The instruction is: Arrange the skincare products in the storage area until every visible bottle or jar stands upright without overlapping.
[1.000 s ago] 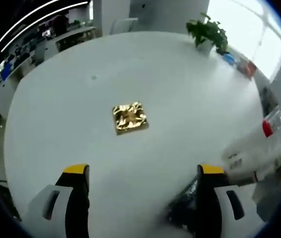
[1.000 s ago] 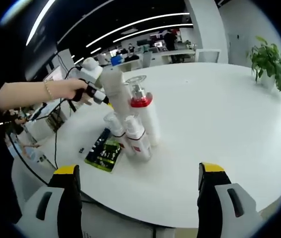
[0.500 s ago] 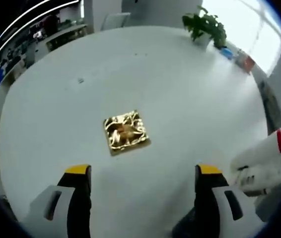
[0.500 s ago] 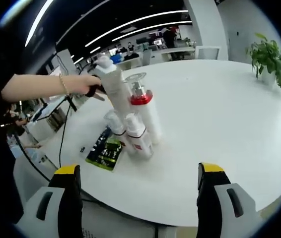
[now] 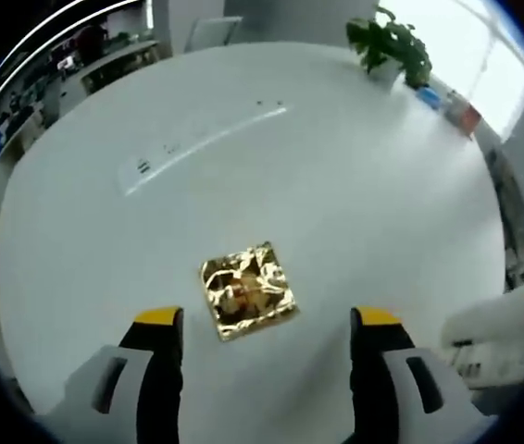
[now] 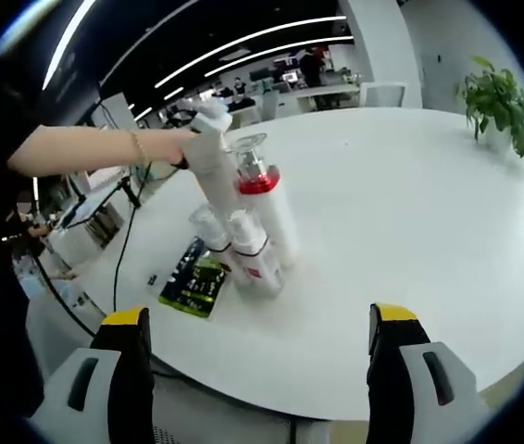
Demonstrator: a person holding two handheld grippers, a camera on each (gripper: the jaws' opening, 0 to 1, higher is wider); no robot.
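An open-plan office: a large round white worktop (image 6: 410,240), long ceiling light strips (image 6: 243,42), distant desks (image 6: 318,91), a potted plant (image 6: 495,97).

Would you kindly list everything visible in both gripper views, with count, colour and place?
Bottles: at least three, white, one red-collared, clustered upright near the table's near edge.
Packet: one, dark green, flat beside the bottles.
Foil square: one, gold, flat on the table, ahead of the left gripper's jaws.
Potted plant: one, green, far edge.
Table: one, white, round.
Left gripper: jaws open, above the foil.
Right gripper: jaws open, empty.
Person's arm: one, reaching over the bottles.
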